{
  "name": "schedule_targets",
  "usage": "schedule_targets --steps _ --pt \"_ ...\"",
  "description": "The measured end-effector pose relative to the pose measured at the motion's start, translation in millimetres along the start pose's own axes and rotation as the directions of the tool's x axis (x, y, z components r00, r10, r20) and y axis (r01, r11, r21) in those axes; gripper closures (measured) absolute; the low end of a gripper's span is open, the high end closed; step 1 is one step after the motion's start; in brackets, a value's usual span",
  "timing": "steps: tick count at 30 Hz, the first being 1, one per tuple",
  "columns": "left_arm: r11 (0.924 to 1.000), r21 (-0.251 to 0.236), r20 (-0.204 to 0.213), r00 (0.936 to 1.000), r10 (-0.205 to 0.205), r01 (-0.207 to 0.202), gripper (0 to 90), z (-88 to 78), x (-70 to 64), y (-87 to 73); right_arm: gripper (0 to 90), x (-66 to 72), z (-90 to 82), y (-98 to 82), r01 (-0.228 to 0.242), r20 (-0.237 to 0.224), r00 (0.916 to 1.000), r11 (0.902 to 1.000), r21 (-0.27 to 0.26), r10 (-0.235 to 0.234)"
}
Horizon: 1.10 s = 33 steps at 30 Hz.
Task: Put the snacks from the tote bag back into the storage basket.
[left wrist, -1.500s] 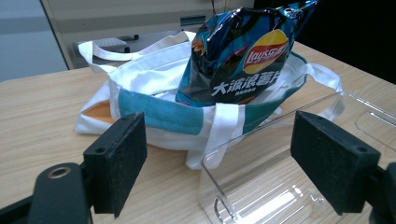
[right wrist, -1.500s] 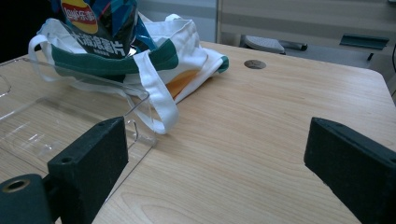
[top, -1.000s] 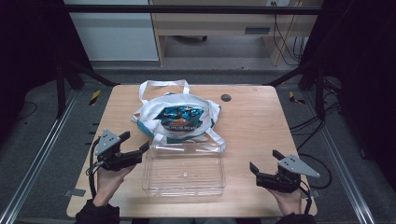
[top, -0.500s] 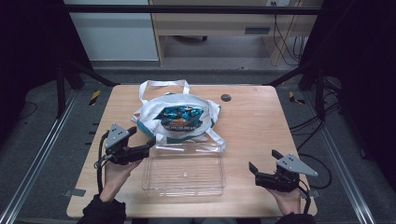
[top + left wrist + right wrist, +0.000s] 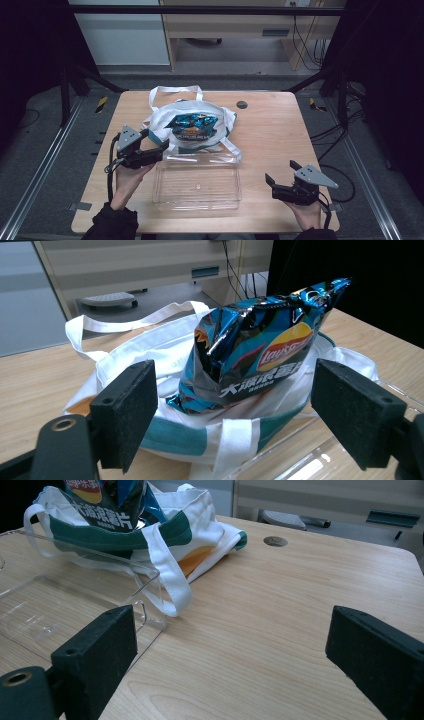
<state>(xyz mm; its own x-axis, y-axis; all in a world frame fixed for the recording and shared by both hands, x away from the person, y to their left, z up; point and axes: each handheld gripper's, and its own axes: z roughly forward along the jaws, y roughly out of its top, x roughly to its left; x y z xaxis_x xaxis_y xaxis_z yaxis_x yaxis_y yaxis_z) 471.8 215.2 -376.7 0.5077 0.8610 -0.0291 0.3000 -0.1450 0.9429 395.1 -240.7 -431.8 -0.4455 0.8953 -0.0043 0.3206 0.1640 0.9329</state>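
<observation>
We take the clear tray (image 5: 197, 184) as landmark. The left gripper (image 5: 159, 148) sits at the tray's far-left corner, jaws spread wide with nothing between them, aimed at the chip bag (image 5: 255, 347). That bag stands tilted in the white tote bag (image 5: 162, 120), just beyond the tray's far edge; 1 tote strap (image 5: 170, 575) drapes over the tray's far-right corner. The right gripper (image 5: 280, 177) rests right of the tray, well apart from it, jaws also spread, holding nothing. We see bare wood table (image 5: 280, 605) between the tray's right wall and that gripper, open up to the round hole (image 5: 242, 104). The tray's near edge lies close to the table's near edge.
</observation>
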Motion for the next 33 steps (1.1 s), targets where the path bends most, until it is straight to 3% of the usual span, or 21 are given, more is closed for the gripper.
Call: schedule_targets --steps 17,33 --pt "0.9997 0.017 0.010 0.9998 0.016 -0.016 19.1 25.1 3.2 9.0 6.6 0.5 1.1 0.4 -0.006 -0.001 1.0000 1.0000 0.002 0.006" --pt "0.9983 0.048 0.022 0.9992 0.033 -0.034 20.2 46.1 4.1 6.9 7.0 4.8 -0.1 1.7 0.002 -0.011 0.9999 1.0000 -0.007 -0.003"
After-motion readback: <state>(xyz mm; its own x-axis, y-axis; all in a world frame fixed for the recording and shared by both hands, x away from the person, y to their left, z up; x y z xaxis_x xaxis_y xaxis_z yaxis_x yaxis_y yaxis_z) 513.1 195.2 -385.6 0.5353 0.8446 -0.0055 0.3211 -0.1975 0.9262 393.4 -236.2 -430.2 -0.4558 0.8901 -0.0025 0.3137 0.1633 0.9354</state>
